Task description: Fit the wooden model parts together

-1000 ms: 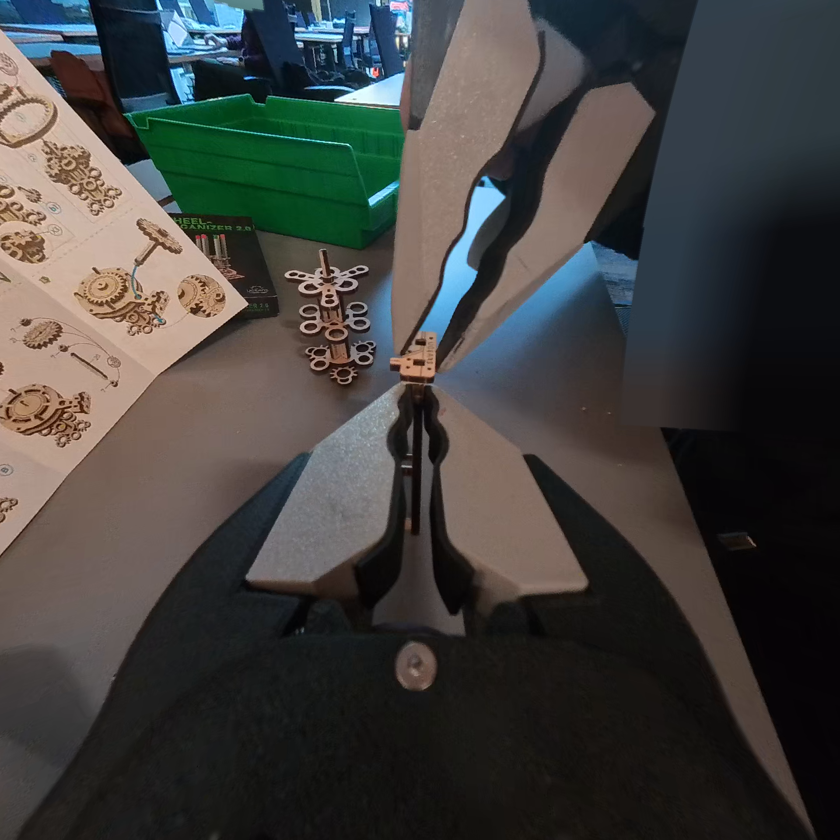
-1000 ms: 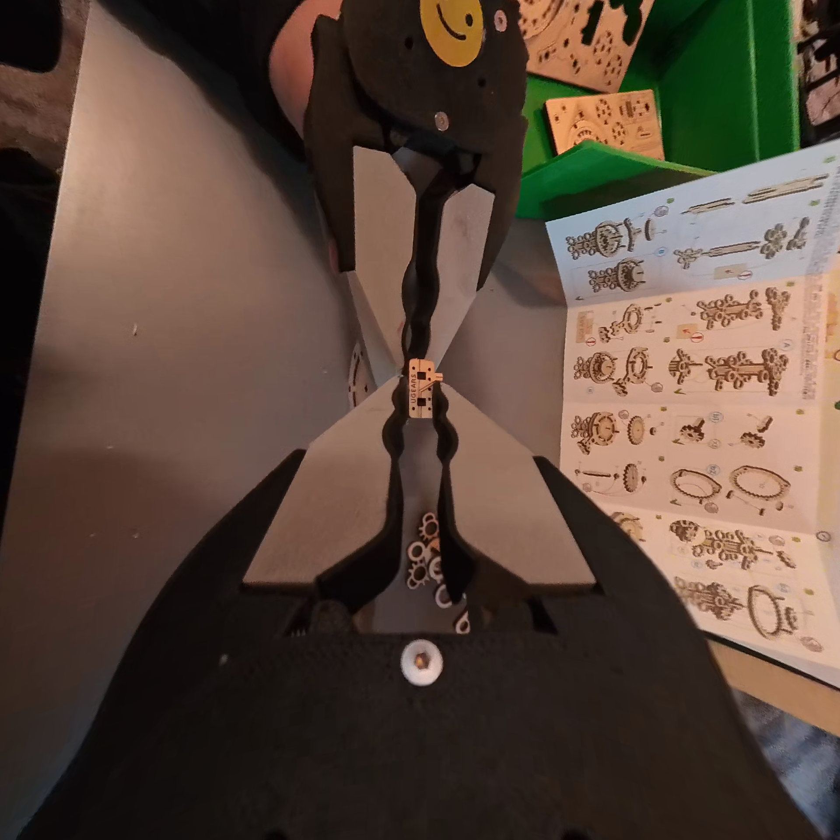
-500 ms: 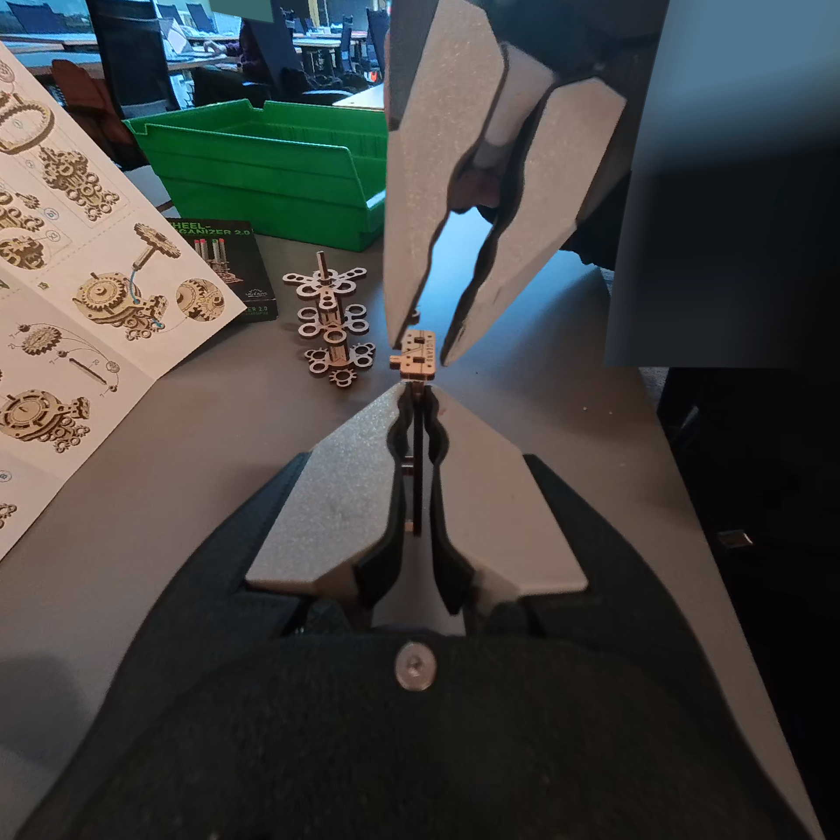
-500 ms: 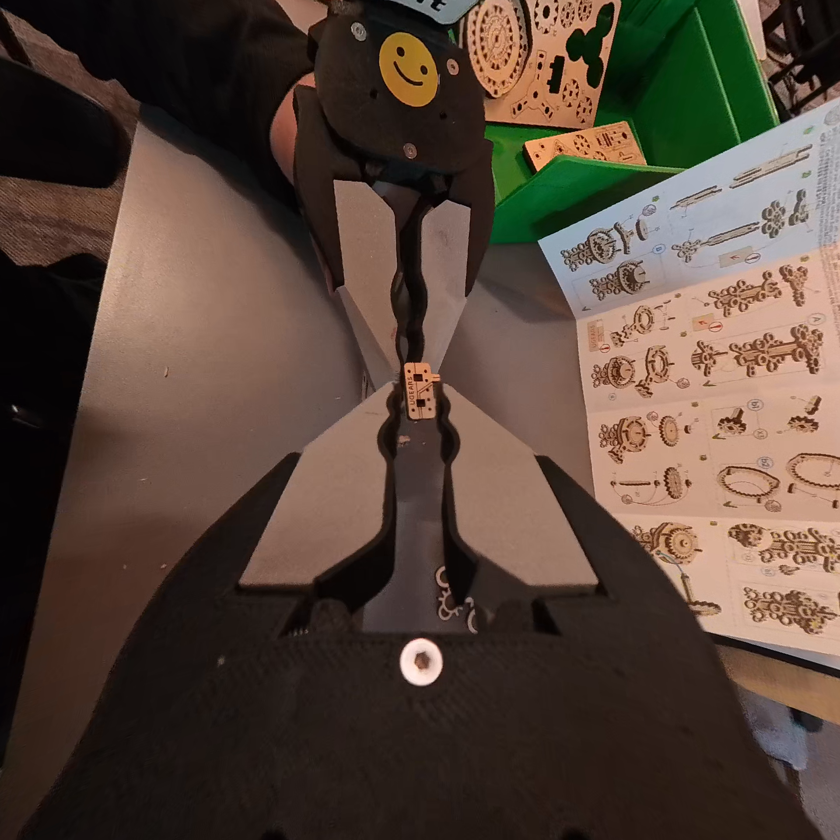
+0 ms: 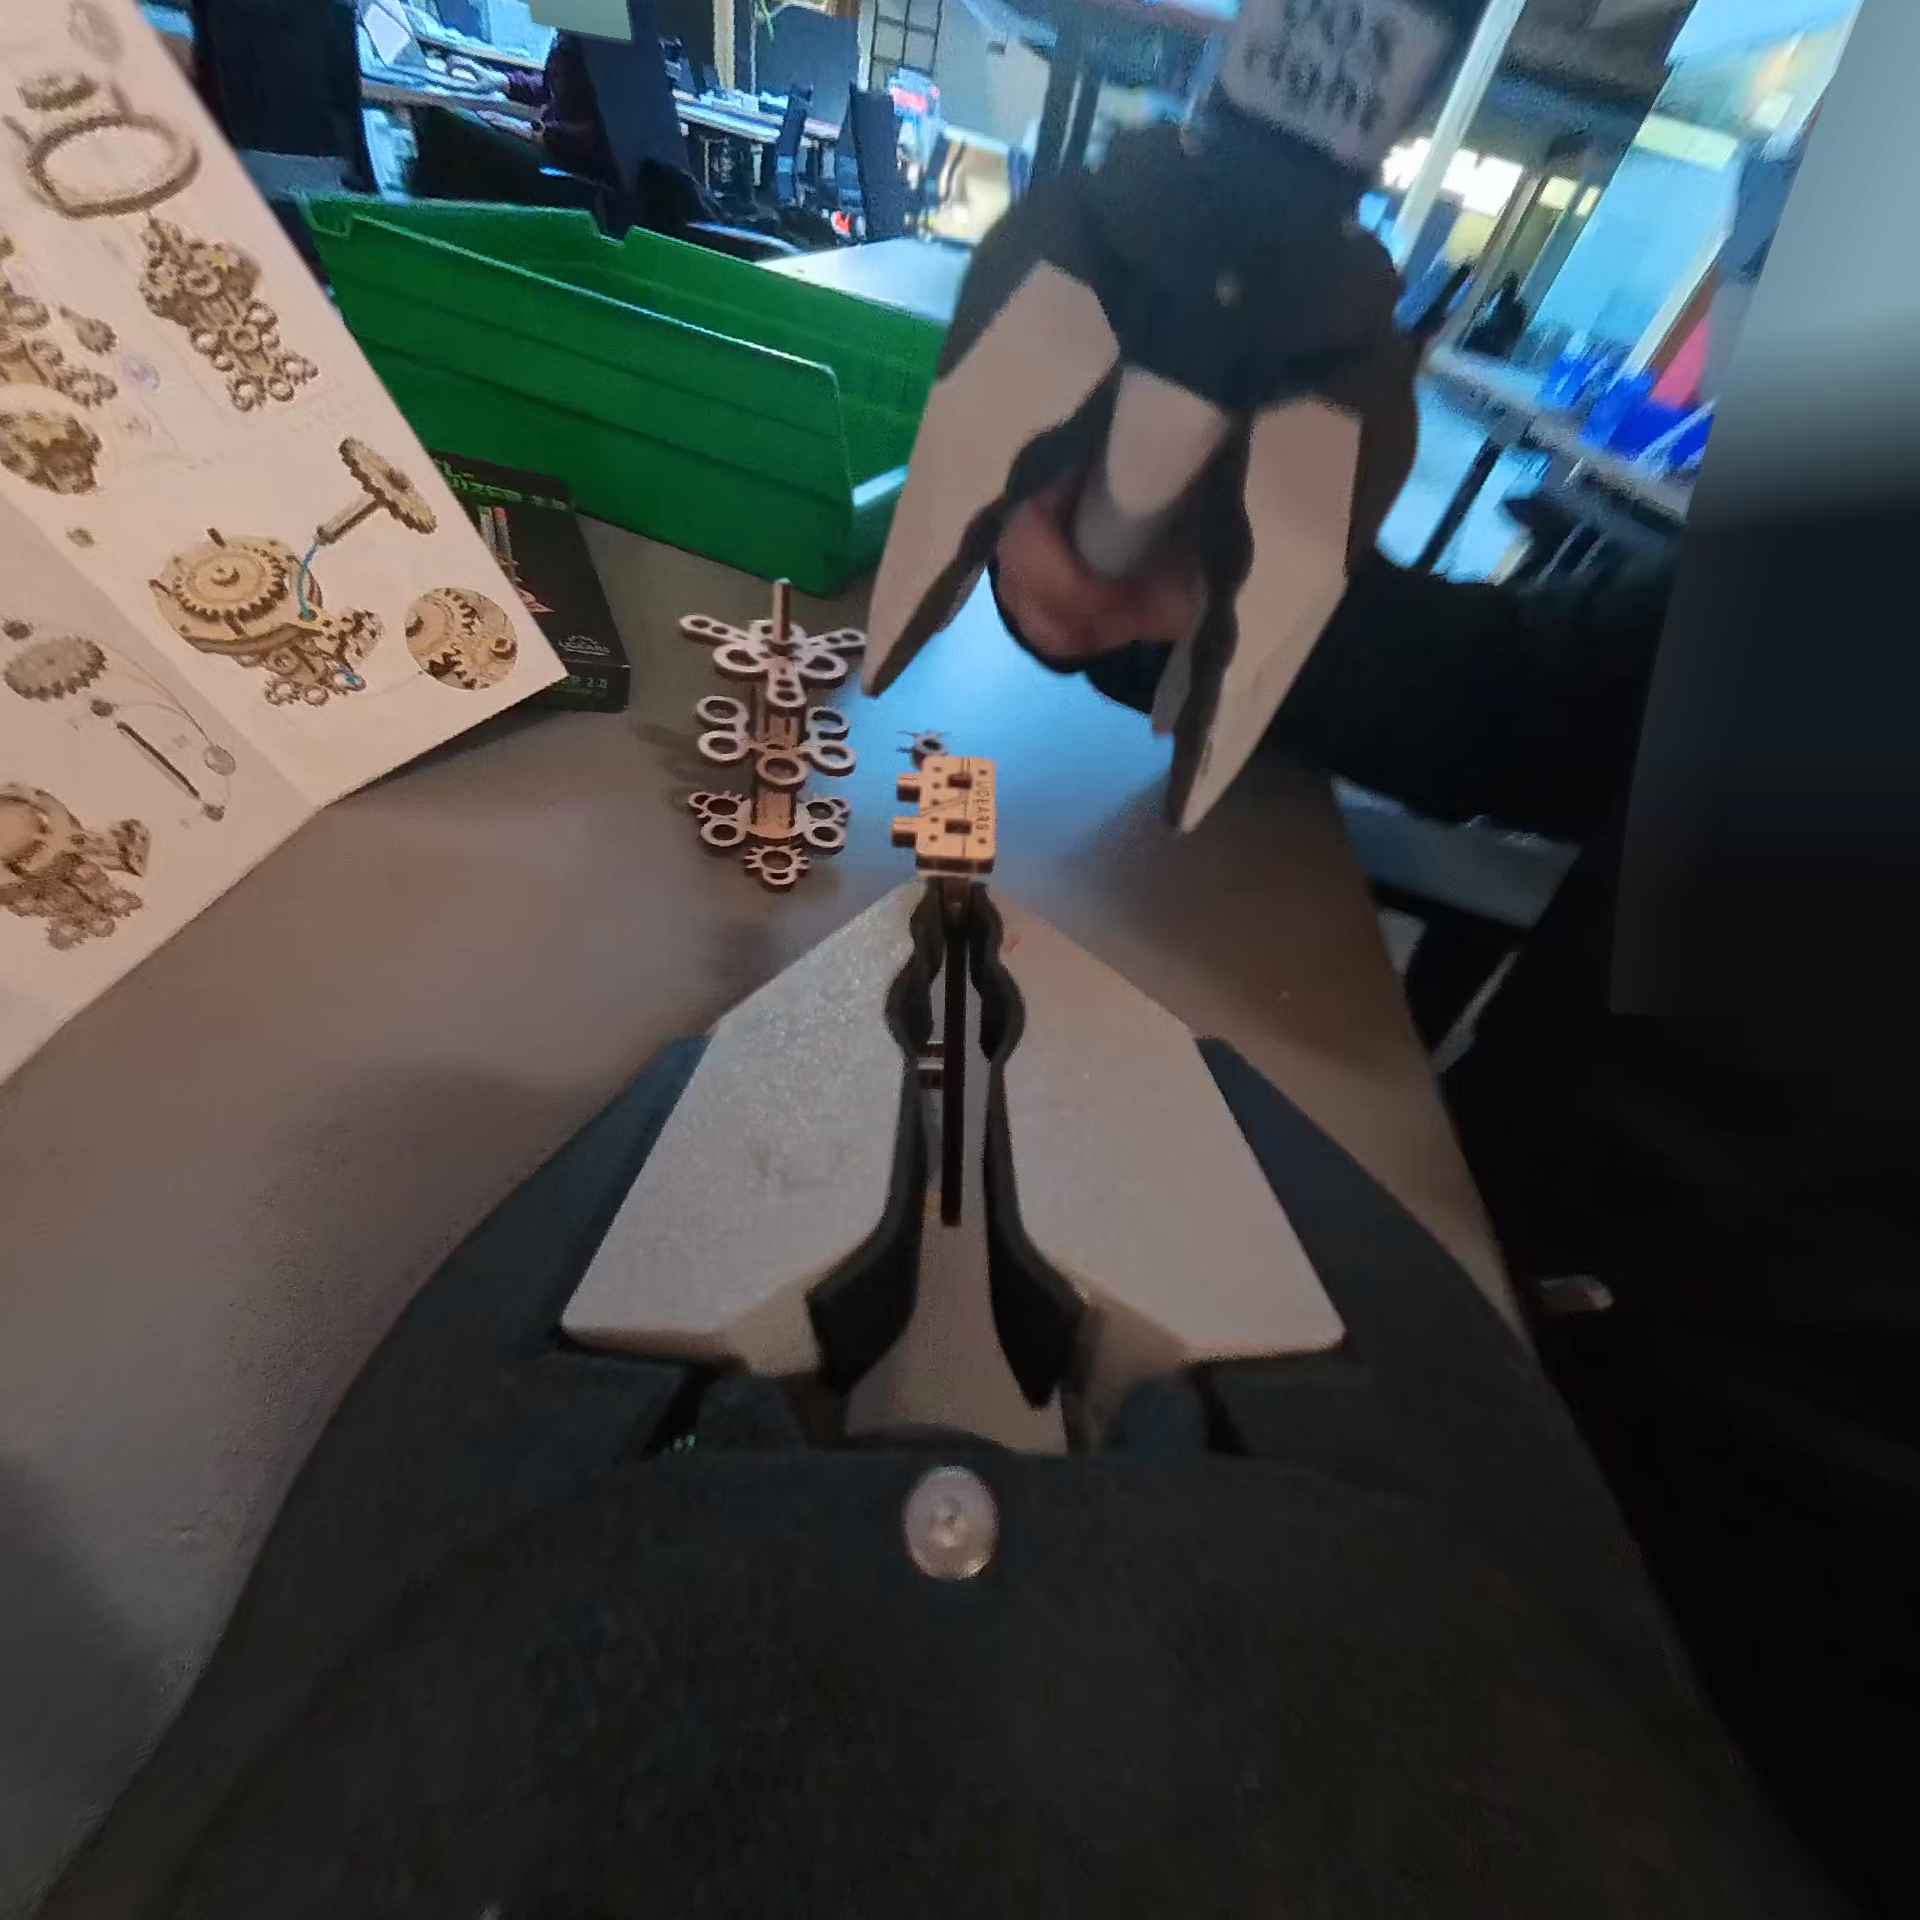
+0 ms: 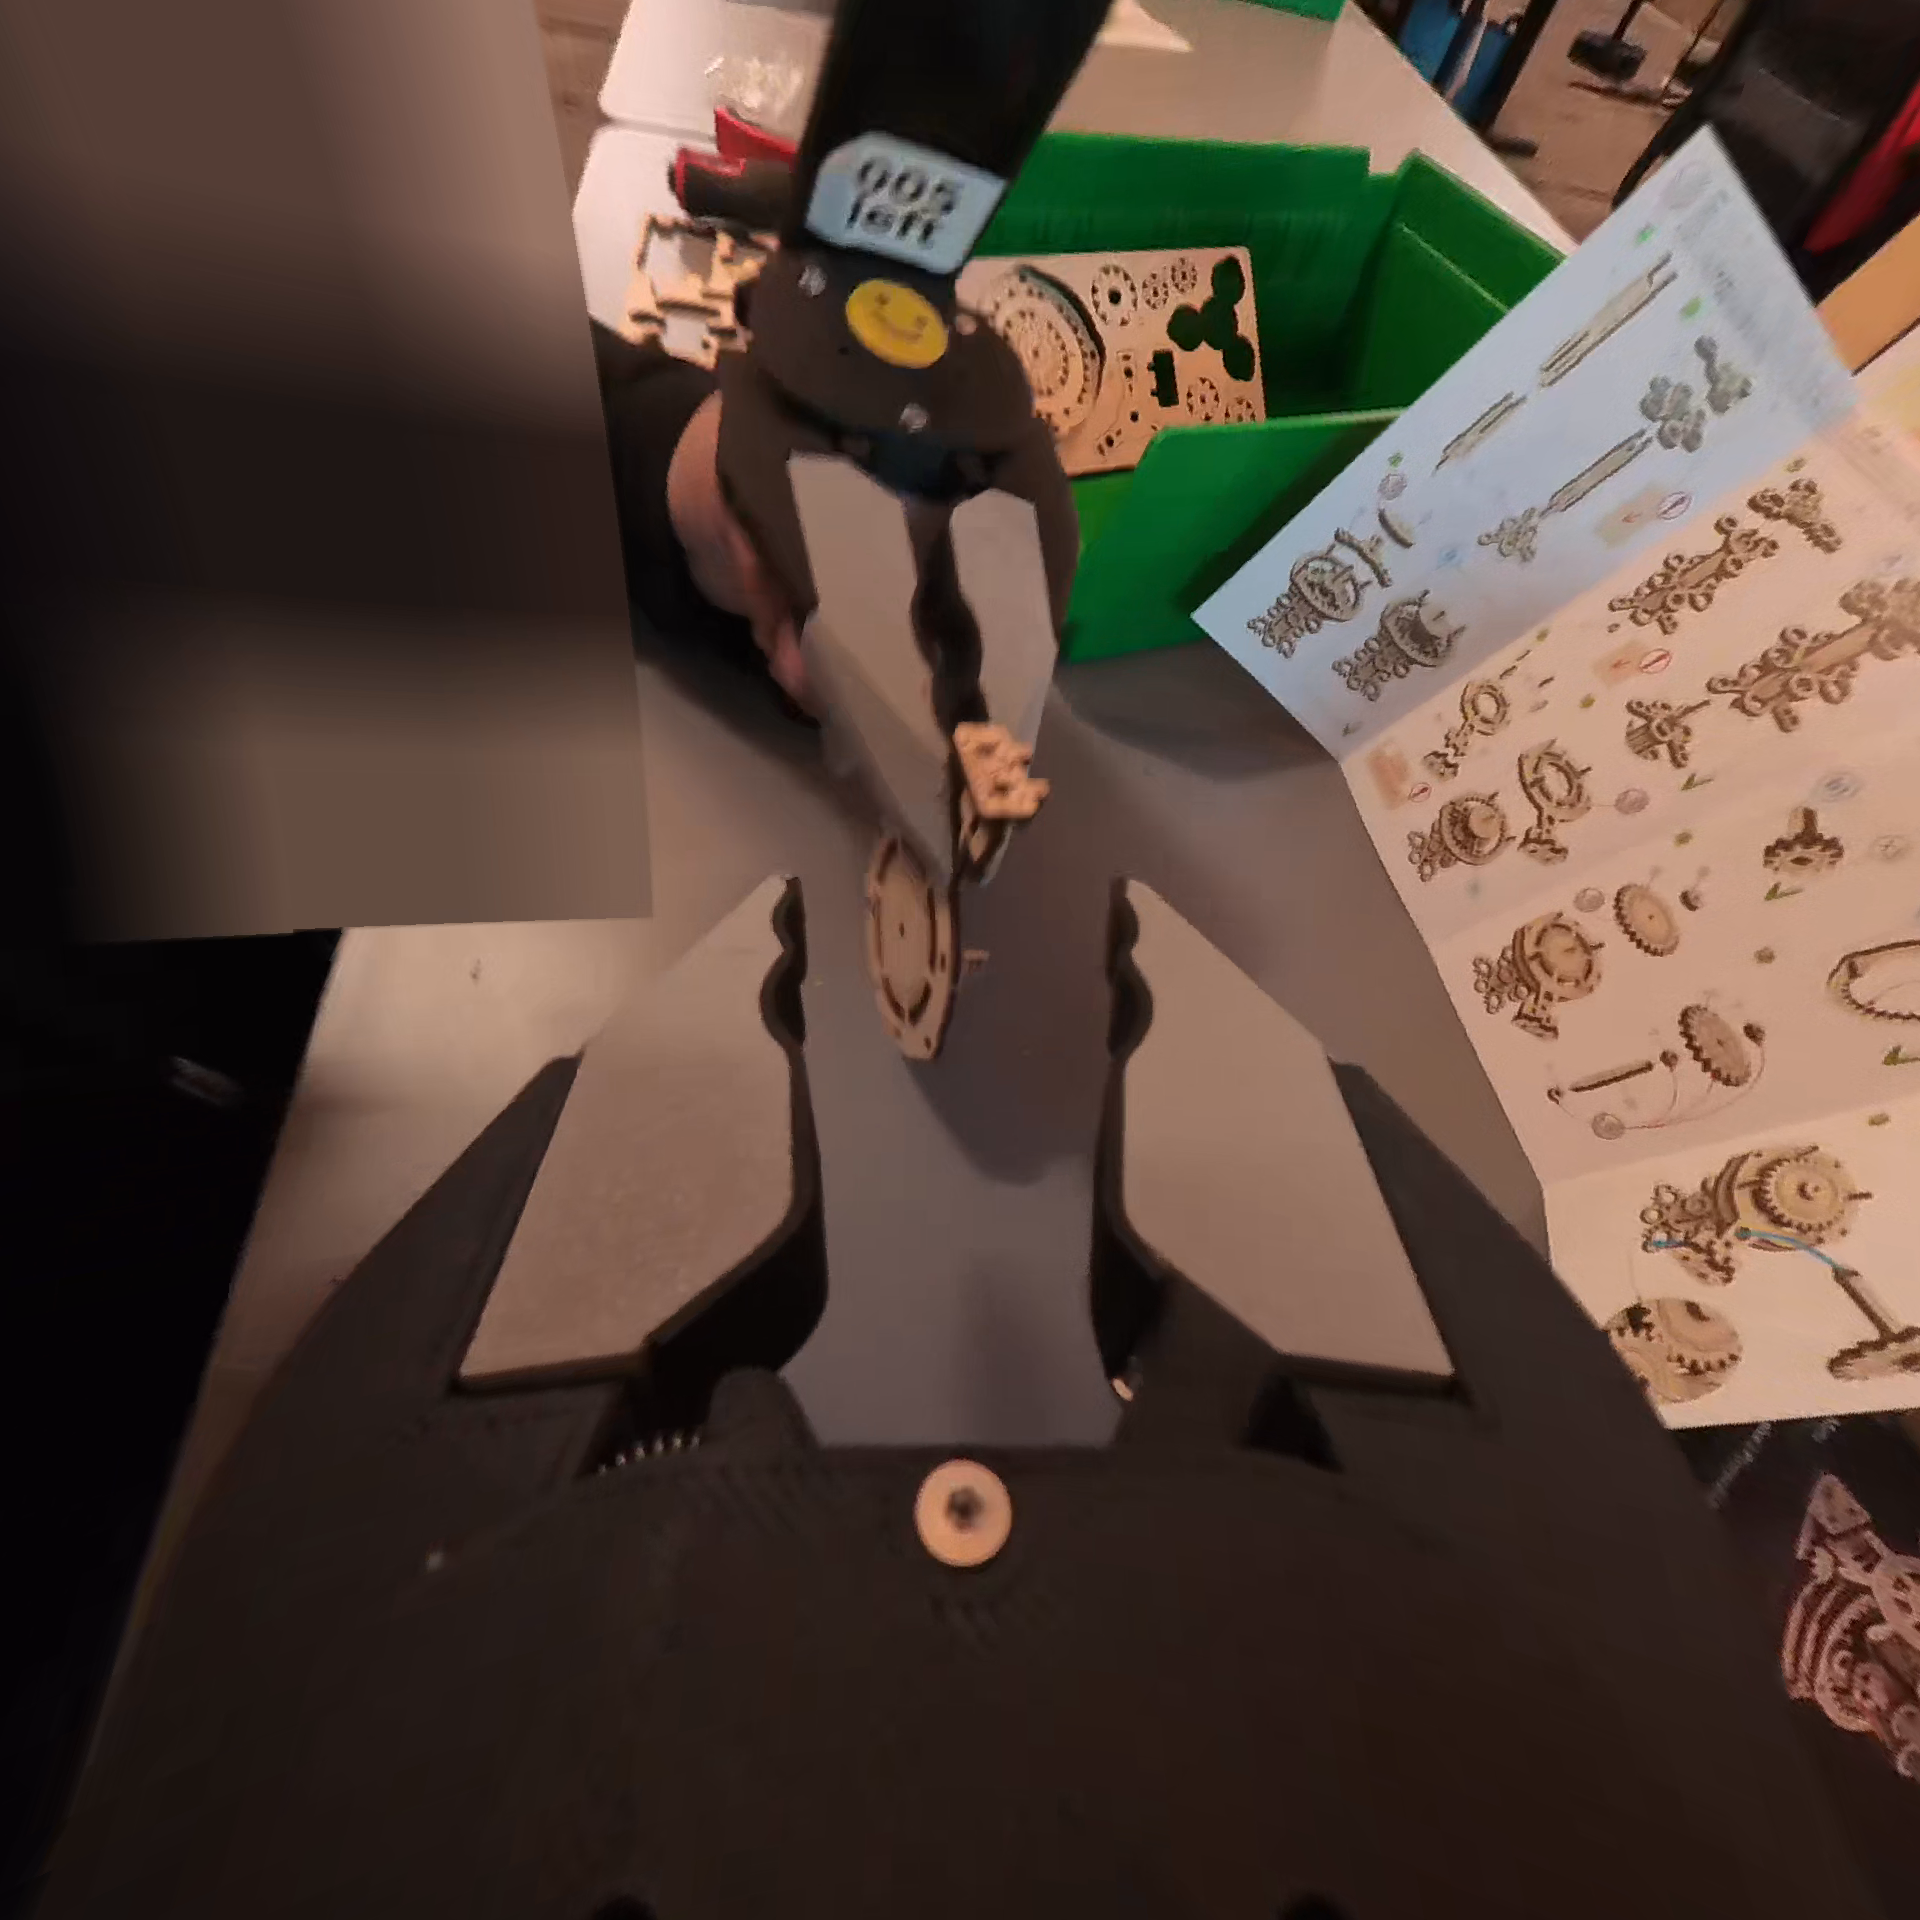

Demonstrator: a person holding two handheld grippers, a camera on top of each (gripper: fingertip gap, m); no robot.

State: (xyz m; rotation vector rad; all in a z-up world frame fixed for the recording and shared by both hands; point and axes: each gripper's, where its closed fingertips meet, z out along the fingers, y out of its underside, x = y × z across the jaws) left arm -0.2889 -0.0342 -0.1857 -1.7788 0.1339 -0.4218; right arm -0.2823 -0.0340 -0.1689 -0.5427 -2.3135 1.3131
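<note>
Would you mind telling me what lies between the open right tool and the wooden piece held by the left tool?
Nothing: in the right wrist view only bare grey table separates the right tool from the wooden piece.

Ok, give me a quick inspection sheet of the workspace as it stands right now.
Surface: grey table, bare in front of the claws.
Job's things: small notched wooden block sits on the edge of a thin wooden disc; a ringed wooden stack stands on the table.
Clutter: instruction sheet, dark box, green bin holding punched wooden sheets.
Grippers: left claw shut on the disc, held edge-on; right claw open, apart from the parts.
Cables: nothing seen.
Surroundings: office desks and chairs behind; a person's hand on the right claw's handle.
</note>
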